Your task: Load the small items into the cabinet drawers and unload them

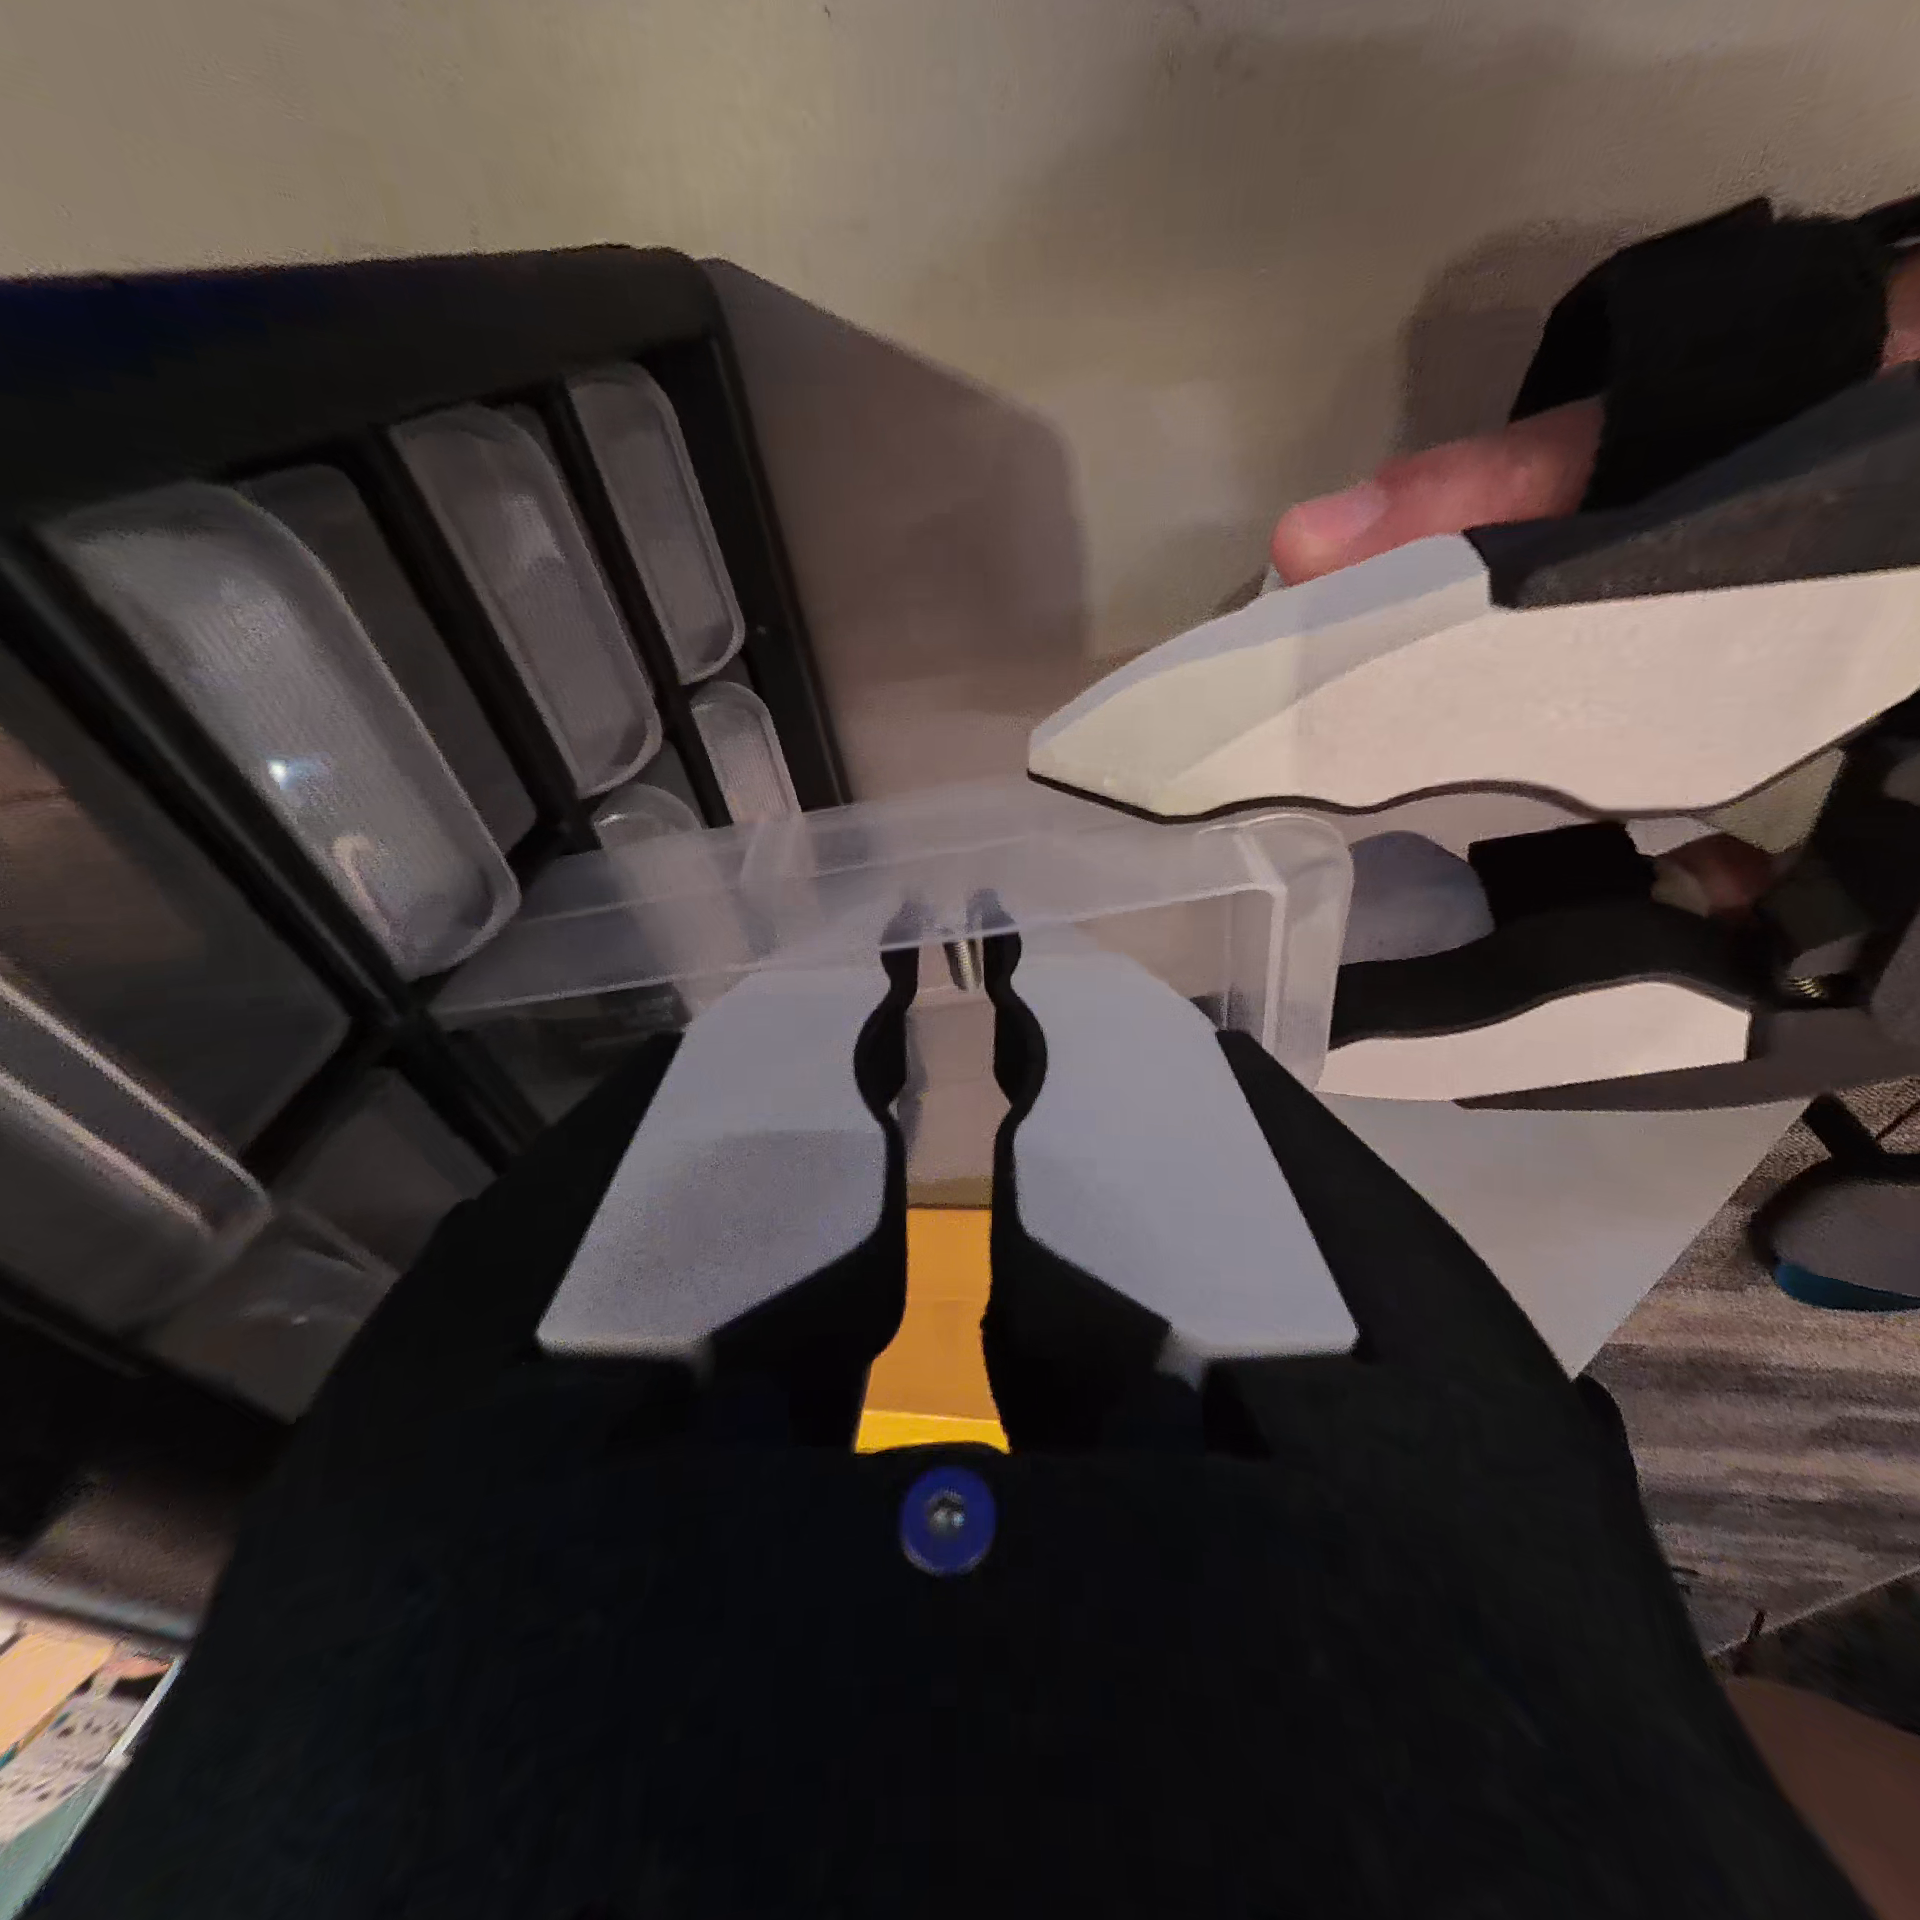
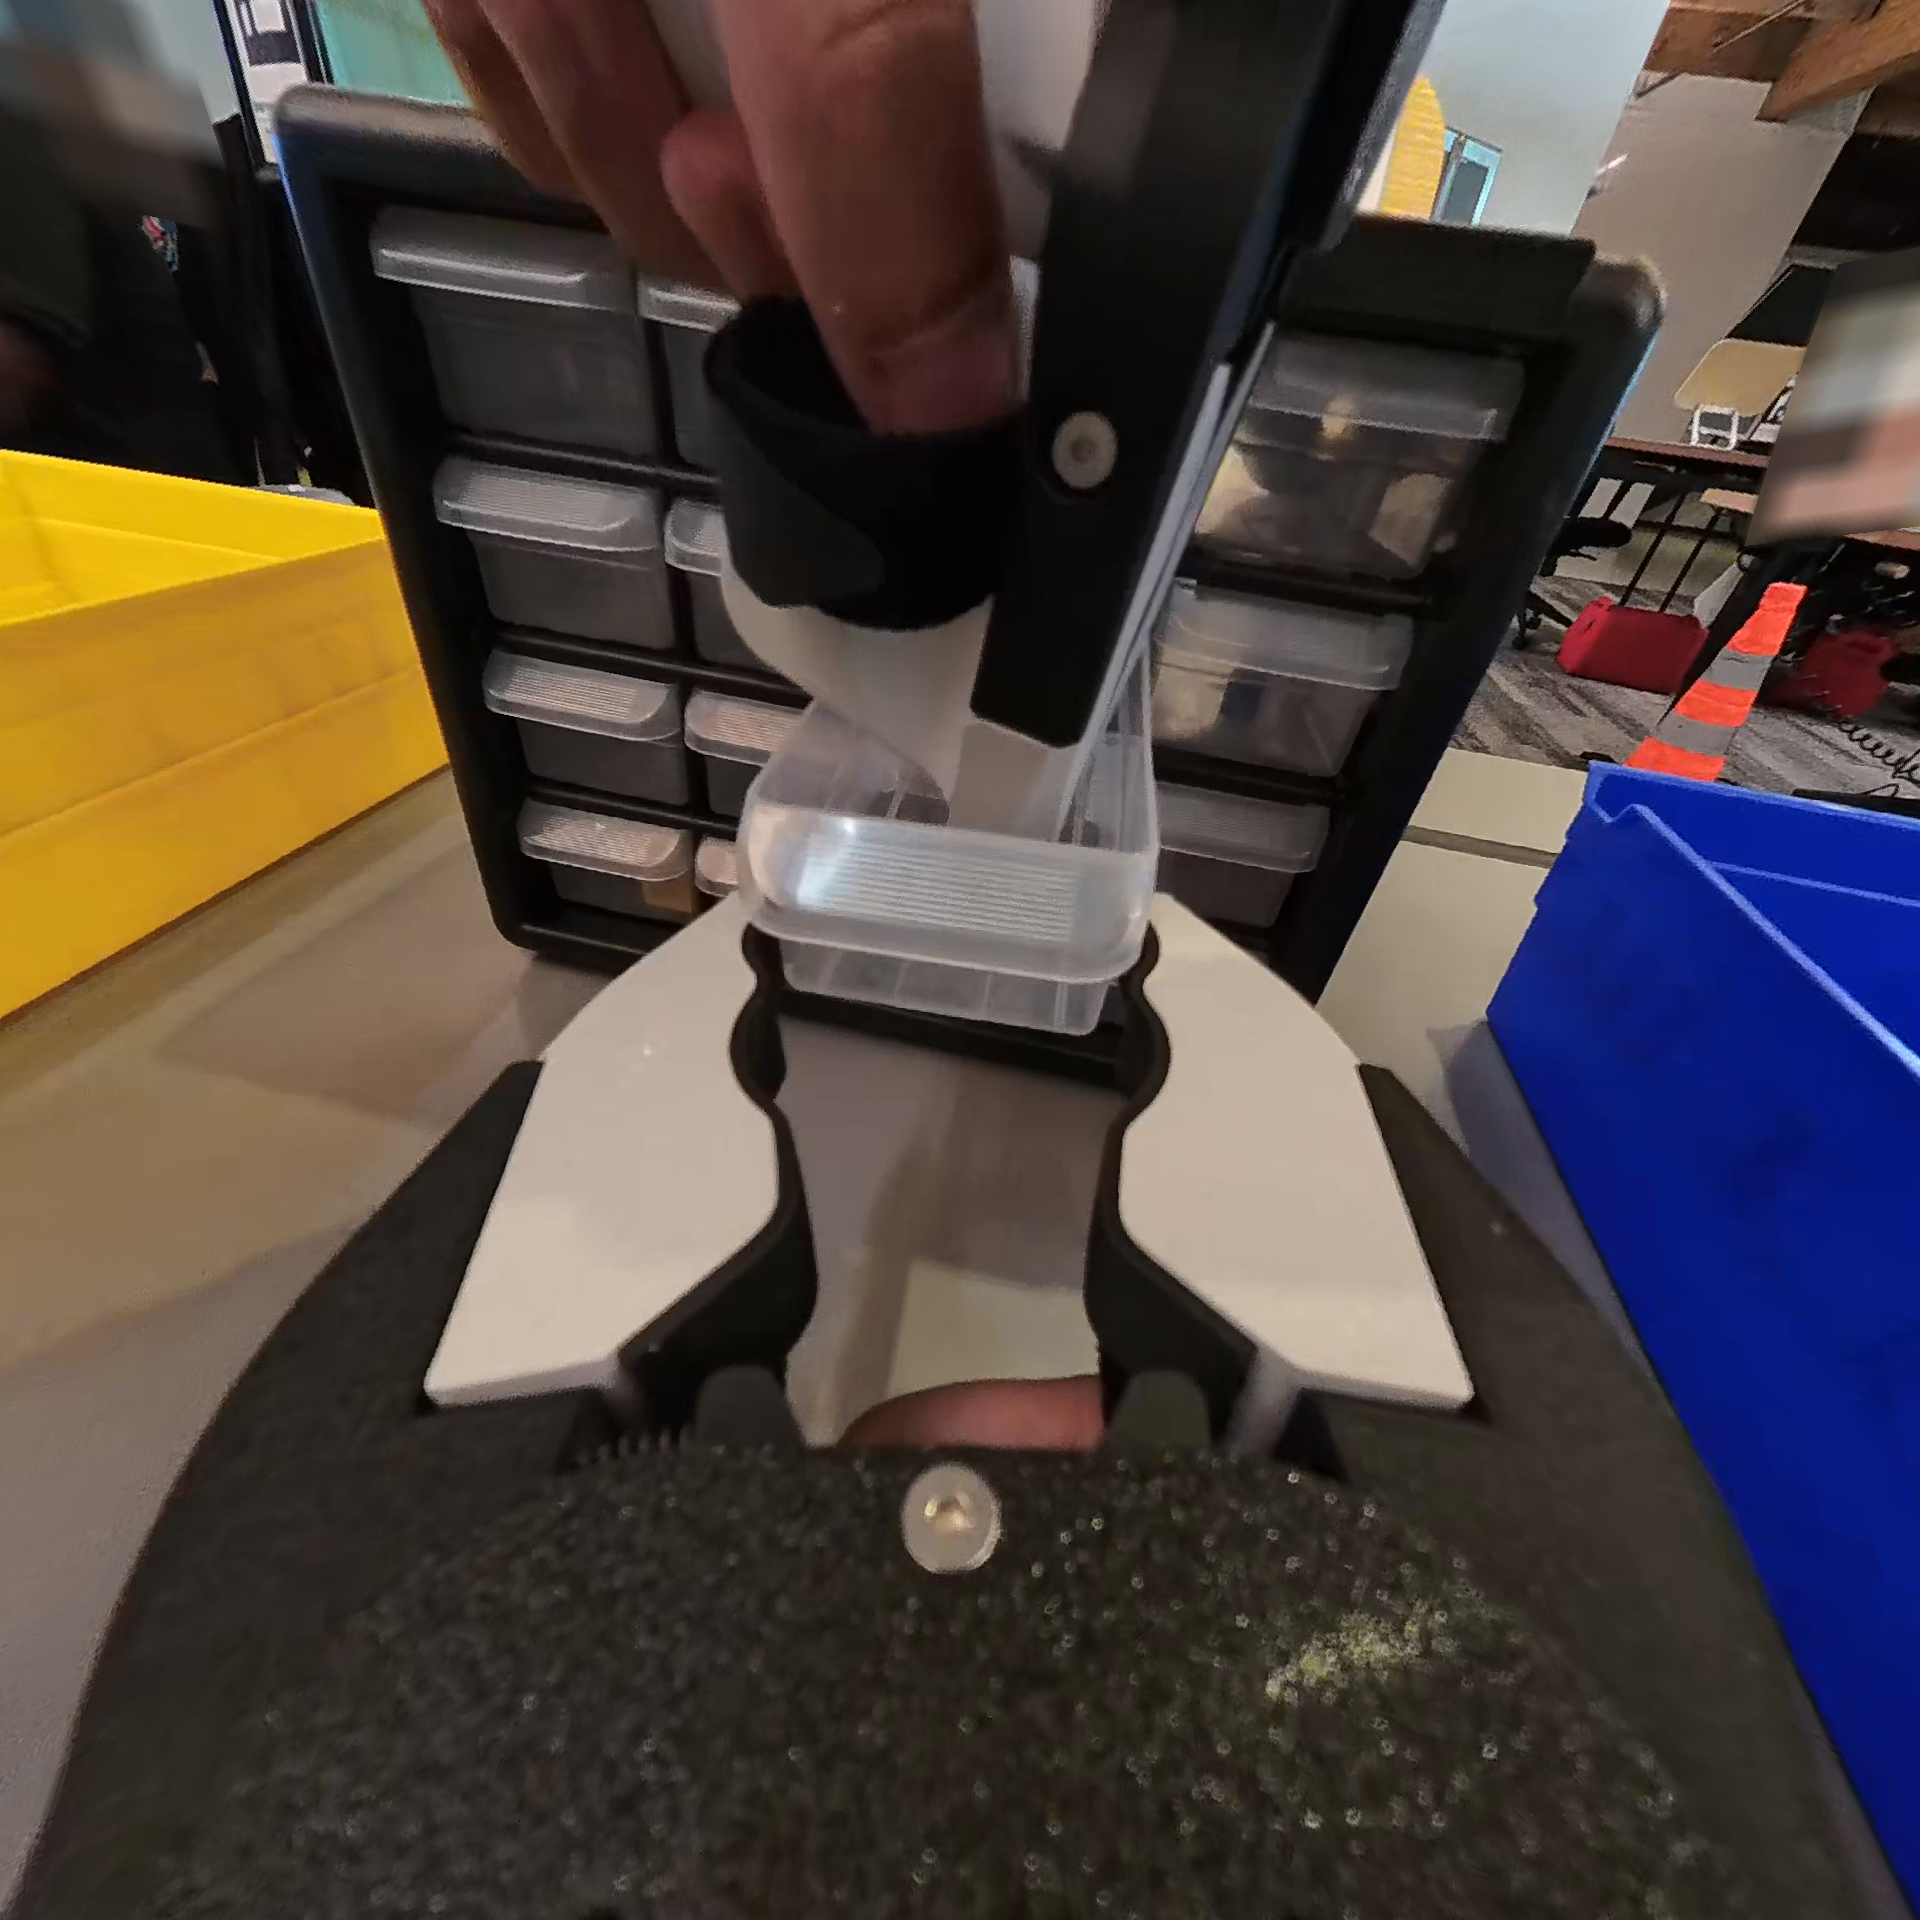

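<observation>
A black cabinet [image 2: 1538, 436] of small clear drawers stands on a grey table [image 2: 260, 1091], between a yellow bin [image 2: 156, 675] and a blue bin [image 2: 1714, 1091]. One clear drawer [image 2: 940, 935] is pulled well out, its long axis running straight from the cabinet towards the right gripper [image 2: 945, 971], whose jaws close on the drawer's front end. The left gripper [image 1: 951, 951] reaches down into the drawer from above, fingers nearly together around a small metal screw [image 1: 961, 961] just inside the side wall. The left gripper is nearer the screw.
</observation>
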Demonstrator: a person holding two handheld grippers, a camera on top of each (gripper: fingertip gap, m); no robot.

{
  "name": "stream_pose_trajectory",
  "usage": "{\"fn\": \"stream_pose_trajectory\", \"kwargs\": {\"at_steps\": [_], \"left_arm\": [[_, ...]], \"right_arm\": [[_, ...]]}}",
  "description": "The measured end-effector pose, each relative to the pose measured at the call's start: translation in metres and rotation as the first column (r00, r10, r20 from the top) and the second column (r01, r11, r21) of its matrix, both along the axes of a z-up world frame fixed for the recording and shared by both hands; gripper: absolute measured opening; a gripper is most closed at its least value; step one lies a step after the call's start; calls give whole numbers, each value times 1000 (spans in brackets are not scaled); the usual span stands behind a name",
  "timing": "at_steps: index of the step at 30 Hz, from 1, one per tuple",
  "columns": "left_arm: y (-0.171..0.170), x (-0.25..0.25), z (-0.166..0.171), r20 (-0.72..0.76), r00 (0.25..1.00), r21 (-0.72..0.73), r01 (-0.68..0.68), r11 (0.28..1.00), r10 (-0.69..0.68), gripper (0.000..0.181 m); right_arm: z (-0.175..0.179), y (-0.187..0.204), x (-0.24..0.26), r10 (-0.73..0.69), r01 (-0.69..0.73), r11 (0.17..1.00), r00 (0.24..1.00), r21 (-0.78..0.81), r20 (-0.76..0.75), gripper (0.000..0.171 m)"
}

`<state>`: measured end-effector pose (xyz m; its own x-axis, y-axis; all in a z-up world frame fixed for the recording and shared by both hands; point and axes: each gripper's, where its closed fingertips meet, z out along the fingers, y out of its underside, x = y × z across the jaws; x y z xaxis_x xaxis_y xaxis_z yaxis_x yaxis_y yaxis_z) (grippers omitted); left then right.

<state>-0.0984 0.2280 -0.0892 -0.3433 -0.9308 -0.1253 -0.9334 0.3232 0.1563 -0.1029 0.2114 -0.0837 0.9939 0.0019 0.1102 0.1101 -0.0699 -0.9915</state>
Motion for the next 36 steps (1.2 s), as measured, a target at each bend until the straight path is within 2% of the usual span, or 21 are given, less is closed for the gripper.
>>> {"fn": "stream_pose_trajectory", "kwargs": {"at_steps": [7, 10, 12, 15, 19, 23, 25, 28, 30, 32, 36], "left_arm": [[3, 1, 7, 37, 999, 23, 5, 1000, -6, 11], [-3, 3, 25, 187, 982, -23, -8, 1000, 12, 11], [-11, 1, 43, 337, 940, -83, -20, 996, 47, 11], [-15, -9, 75, 595, 789, -161, -66, 985, 150, 11], [-23, -39, 106, 821, 443, -355, -97, 930, 360, 11], [-30, -83, 108, 838, 96, -532, -81, 843, 537, 11], [-37, -102, 100, 780, -22, -626, -43, 779, 626, 10], [-47, -121, 78, 706, -111, -706, -34, 707, 700, 10], [-55, -128, 63, 686, -135, -725, -44, 687, 715, 10], [-62, -134, 47, 672, -137, -739, -71, 670, 727, 10], [-79, -141, 22, 617, -197, -783, -59, 619, 762, 10]], "right_arm": [[0, 0, 0, 3, -3, 1000, 1000, 4, 1, 62], [0, 1, 1, 3, -3, 1000, 1000, 1, -2, 62], [-1, 1, 1, 3, -3, 1000, 1000, -1, -3, 62], [0, 3, 1, 3, -3, 1000, 1000, -1, 4, 62], [6, 10, 1, 14, -15, 1000, 1000, 2, 14, 62], [13, 28, 4, 52, -52, 998, 999, -44, -13, 62], [14, 39, 4, 69, -69, 996, 998, -64, -15, 63], [7, 50, 6, 64, -59, 993, 997, -101, 42, 63], [-4, 45, 4, 74, -66, 989, 995, -130, 64, 66], [-12, 33, 2, 89, -80, 986, 994, -146, 57, 62], [12, 11, -1, 123, -123, 992, 992, 0, 5, 11]]}}
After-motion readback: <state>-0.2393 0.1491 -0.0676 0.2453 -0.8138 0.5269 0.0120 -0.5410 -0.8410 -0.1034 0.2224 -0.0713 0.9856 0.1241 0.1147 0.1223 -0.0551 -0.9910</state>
